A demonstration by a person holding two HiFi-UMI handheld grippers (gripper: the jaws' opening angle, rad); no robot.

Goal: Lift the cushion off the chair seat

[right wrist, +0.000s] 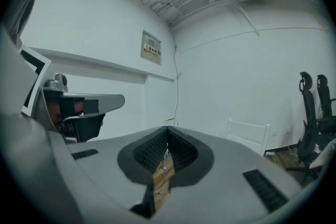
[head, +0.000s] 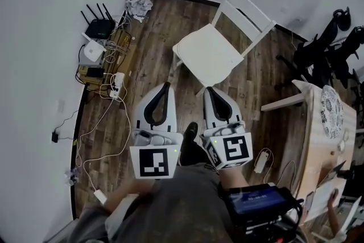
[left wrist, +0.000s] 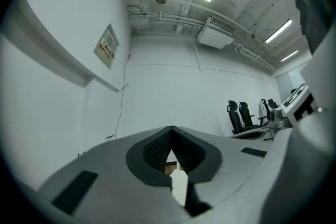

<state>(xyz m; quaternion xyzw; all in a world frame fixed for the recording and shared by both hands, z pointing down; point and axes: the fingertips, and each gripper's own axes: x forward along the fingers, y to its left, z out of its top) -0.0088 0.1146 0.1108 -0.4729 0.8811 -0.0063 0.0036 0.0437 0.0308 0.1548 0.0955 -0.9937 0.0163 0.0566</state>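
Left hand-held gripper [head: 167, 87], right hand-held gripper [head: 210, 91]: side by side, both clenched, empty, just short of chair [head: 249, 15]. Beyond: white cushion [head: 206, 54] flat on seat, roughly square, no clear long axis; front edge faces near-left, backrest far-right.

The wood-plank floor [head: 159, 31] carries a white chair [head: 207, 54]. Left of the chair, along the wall, lie a power strip [head: 118, 83], tangled cables [head: 105, 116] and what may be crumpled cloth [head: 139, 7]; right of the chair stand black office chairs [head: 330, 48]
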